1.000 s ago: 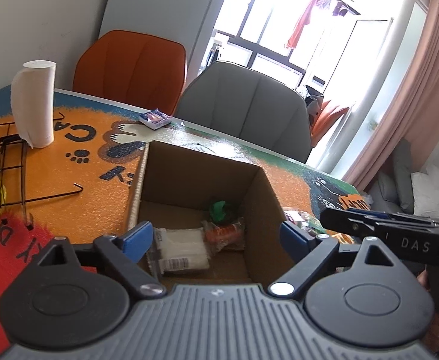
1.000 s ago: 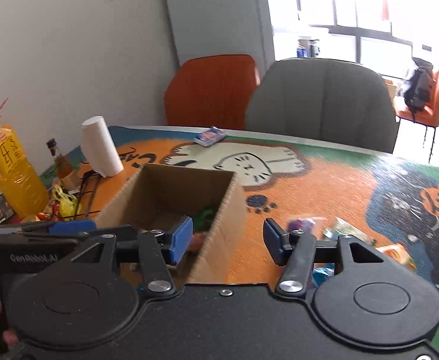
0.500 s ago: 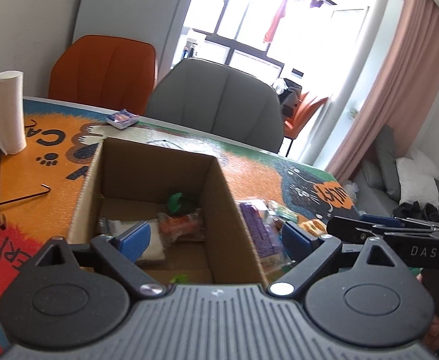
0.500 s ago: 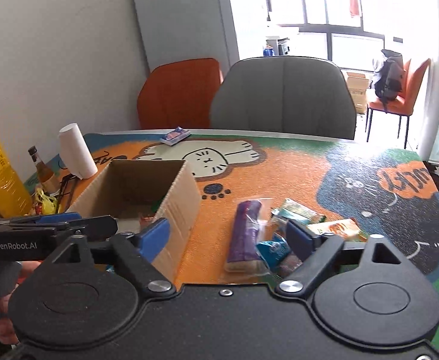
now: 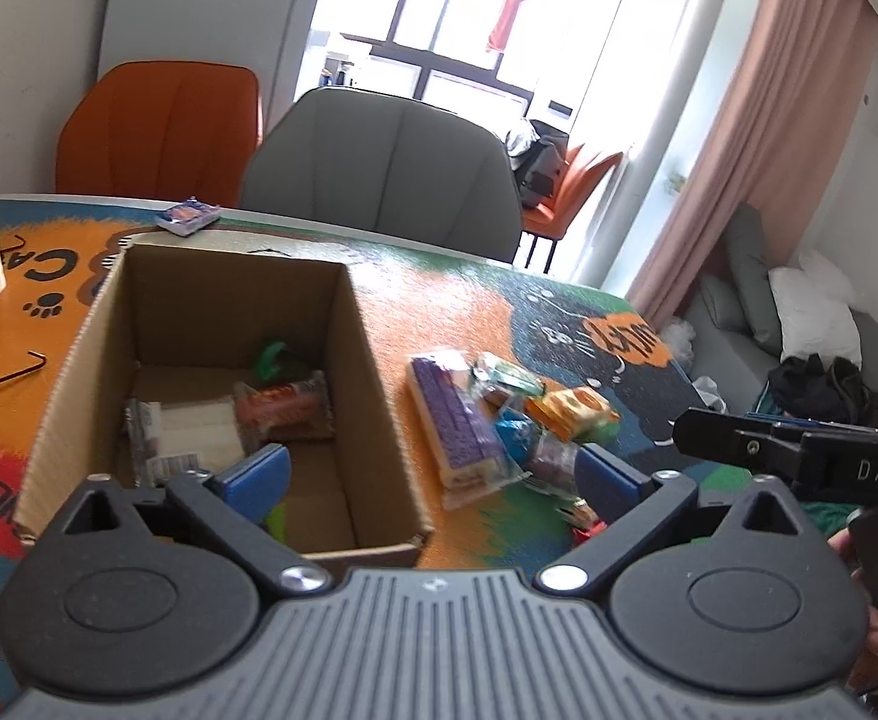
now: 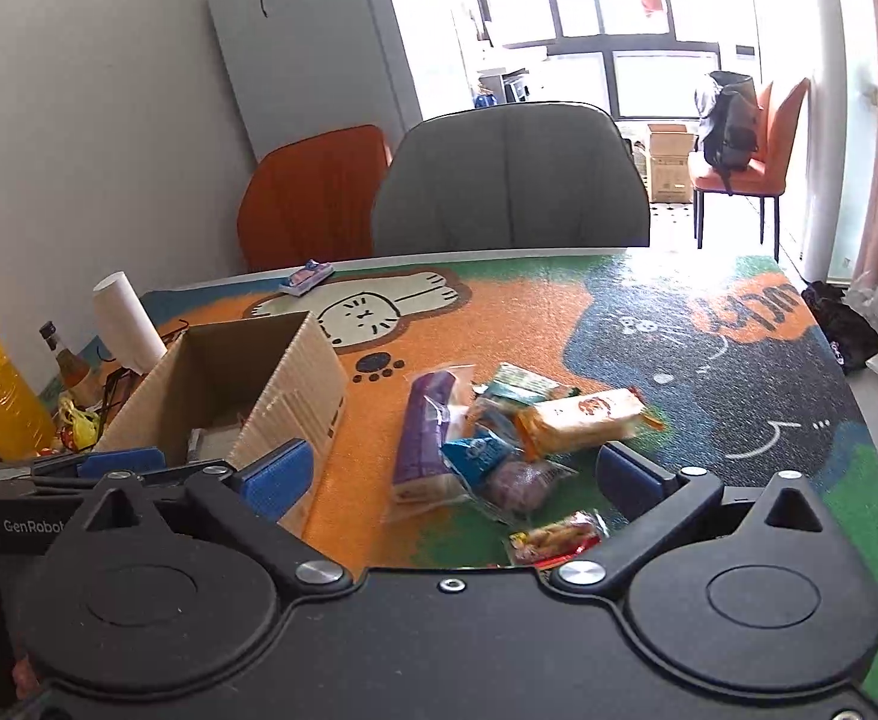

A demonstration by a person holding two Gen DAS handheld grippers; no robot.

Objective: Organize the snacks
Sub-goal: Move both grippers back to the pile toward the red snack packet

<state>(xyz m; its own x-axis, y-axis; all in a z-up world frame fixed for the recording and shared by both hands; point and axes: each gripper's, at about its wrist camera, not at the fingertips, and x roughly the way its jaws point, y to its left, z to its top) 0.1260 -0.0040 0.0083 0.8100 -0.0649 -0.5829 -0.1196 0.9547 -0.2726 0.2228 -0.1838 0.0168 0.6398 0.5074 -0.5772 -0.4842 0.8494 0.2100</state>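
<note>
My right gripper (image 6: 448, 483) gapes wide and empty over the snacks (image 6: 499, 438), heaped on the mat (image 6: 709, 360) just right of the box (image 5: 372, 396); my left gripper (image 5: 432, 477) is wide too, straddling the box's near corner; I judge the packets light, crinkly, slippery; I'd pinch the purple pack (image 6: 420, 444) across its middle; beyond, a grey chair (image 6: 511, 174) and bright windows.
</note>
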